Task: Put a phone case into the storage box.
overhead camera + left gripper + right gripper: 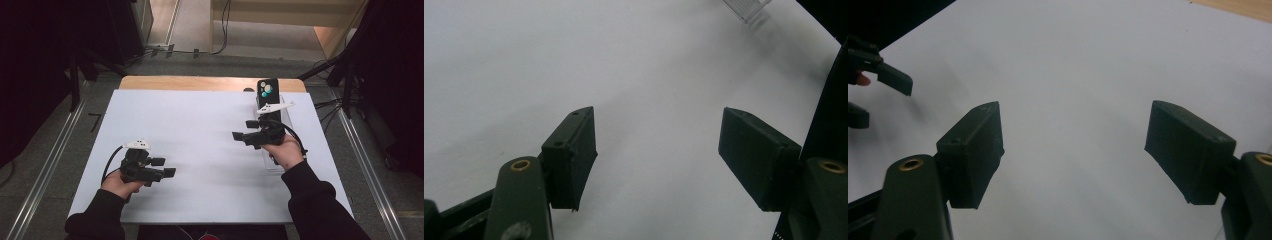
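White sheet over a wooden table, one clear stand at the right

A white sheet (pixel 200 145) covered nearly the whole table (pixel 200 83), whose wood showed as a strip along the top edge in the high view. At the right of the frame a clear plastic stand (pixel 274 160) rested on the sheet, and a black phone (pixel 267 92) stood upright at its upper end.
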